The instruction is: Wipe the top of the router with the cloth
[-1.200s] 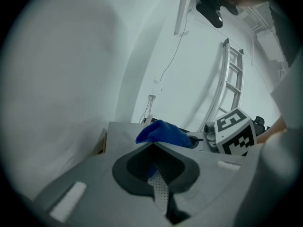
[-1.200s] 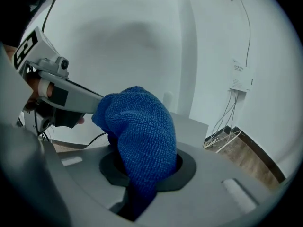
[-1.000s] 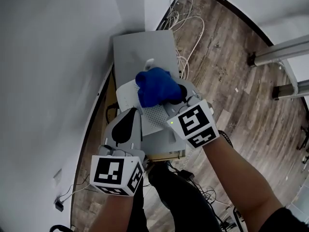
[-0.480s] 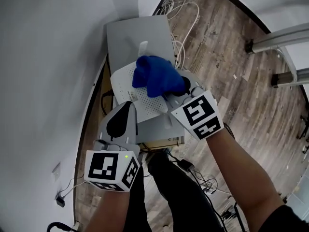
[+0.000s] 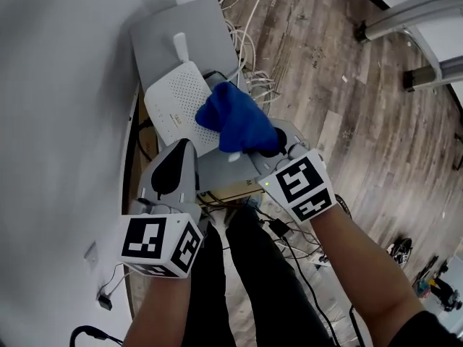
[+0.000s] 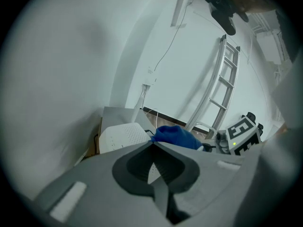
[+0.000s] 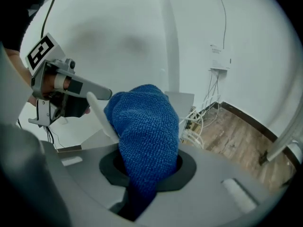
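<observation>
Bunching the blue cloth [image 5: 233,118] into a wad, the right gripper [image 5: 249,149] held it on the near right corner of the white router [image 5: 173,103]. This was presumably so that soft fabric, not hard jaw, met the perforated top. Its jaws were clamped tight on the cloth, which spilled out ahead of them. The router lay flat on a grey cabinet [image 5: 184,38] against the wall. The left gripper [image 5: 184,154] hovered just beside the router's near edge with its jaws together and nothing between them, likely ready to steady it. Whether it touched the router could not be told.
</observation>
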`<state>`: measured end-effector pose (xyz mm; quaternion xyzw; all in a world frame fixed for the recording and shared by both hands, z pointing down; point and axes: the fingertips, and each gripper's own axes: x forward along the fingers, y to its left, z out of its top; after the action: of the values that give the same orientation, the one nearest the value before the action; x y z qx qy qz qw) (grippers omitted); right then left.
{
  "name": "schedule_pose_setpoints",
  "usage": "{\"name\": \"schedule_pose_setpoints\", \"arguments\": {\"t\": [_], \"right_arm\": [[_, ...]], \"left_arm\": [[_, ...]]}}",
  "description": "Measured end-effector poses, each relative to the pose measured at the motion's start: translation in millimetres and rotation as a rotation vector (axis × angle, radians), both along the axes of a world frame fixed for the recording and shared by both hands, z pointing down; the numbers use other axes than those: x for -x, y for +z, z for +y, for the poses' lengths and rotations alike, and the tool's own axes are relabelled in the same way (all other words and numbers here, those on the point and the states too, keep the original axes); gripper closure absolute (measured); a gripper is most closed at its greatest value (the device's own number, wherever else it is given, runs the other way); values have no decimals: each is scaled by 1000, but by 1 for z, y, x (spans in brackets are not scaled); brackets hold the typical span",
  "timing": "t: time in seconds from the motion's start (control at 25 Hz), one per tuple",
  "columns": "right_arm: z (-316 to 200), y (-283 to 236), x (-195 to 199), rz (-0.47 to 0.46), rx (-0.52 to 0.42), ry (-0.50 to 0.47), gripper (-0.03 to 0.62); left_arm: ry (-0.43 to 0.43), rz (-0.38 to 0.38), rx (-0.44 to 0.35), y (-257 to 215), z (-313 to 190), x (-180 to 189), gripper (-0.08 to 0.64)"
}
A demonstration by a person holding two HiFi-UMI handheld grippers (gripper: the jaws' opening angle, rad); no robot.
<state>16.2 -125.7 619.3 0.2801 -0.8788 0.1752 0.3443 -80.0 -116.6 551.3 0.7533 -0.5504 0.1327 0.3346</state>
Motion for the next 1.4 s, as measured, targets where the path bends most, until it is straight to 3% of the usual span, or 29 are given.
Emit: {"name": "schedule_pose_setpoints", "arguments": {"t": [0.32, 0.76, 1.0, 1.2, 1.4], "right_arm": [[41, -8, -23, 3, 14, 110, 495], [67, -75, 0, -77, -25, 171, 495], [61, -138, 34, -139, -43, 120, 495], [18, -202, 71, -196, -122, 61, 495], [-36, -209, 96, -198, -169, -72, 495]], "left_arm": [[109, -9, 15, -6, 15, -18, 560], [189, 6, -28, -40, 7, -25, 560], [167, 20, -57, -75, -10, -11, 560], [100, 31, -85, -102, -36, 19, 560], [13, 34, -128, -119, -52, 43, 560]]}}
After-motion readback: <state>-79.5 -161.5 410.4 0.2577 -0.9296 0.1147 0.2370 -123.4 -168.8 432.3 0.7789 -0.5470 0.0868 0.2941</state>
